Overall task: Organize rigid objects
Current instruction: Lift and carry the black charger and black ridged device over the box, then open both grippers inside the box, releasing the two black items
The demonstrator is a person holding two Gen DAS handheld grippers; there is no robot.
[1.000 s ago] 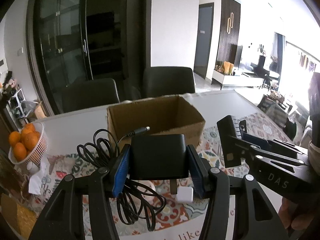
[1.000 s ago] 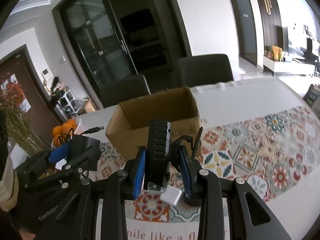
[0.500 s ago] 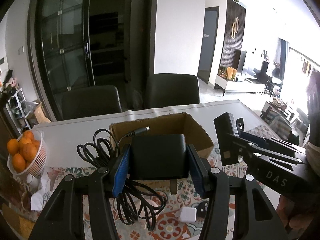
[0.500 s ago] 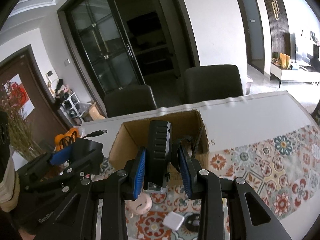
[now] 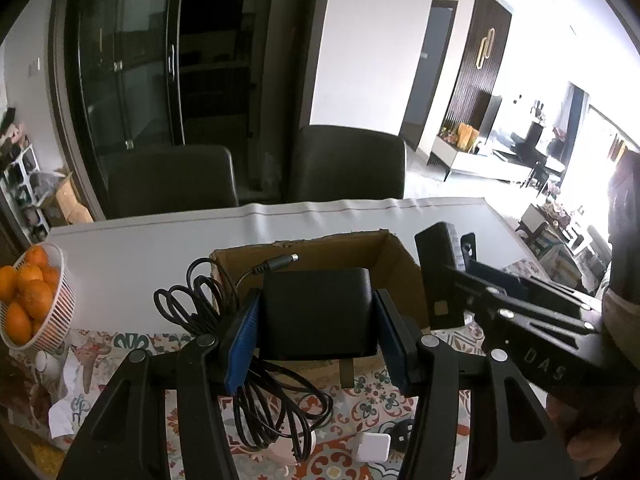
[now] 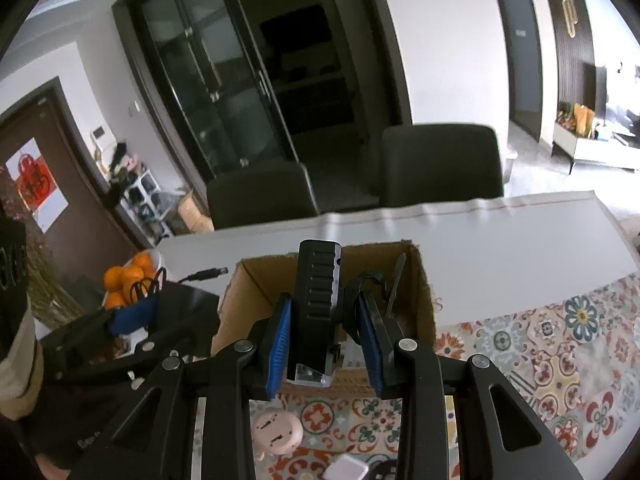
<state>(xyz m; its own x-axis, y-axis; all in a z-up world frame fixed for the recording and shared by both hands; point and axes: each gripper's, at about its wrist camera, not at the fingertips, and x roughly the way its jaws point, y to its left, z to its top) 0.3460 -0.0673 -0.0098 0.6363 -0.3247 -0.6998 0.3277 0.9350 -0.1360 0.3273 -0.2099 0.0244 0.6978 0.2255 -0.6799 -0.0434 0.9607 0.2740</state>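
Note:
My left gripper point(image 5: 318, 334) is shut on a black power adapter point(image 5: 318, 312) whose coiled black cable point(image 5: 256, 396) hangs below it, held at the near edge of an open cardboard box point(image 5: 320, 252). My right gripper point(image 6: 324, 332) is shut on a black ribbed device point(image 6: 318, 300) with a clear base and a black strap, held over the box point(image 6: 424, 300). The right gripper shows in the left wrist view point(image 5: 452, 280), to the right of the box. The left gripper shows in the right wrist view point(image 6: 160, 312), at the left.
A white basket of oranges point(image 5: 28, 300) stands at the table's left. On the patterned mat below lie a small white cube charger point(image 5: 374, 446), a pink round object point(image 6: 278, 430) and a small black item point(image 5: 402, 430). Two dark chairs point(image 5: 348, 164) stand behind the table.
Both grippers have risen and moved toward the box with their objects; the box now sits lower and closer under them, and the items on the mat have come into view below.

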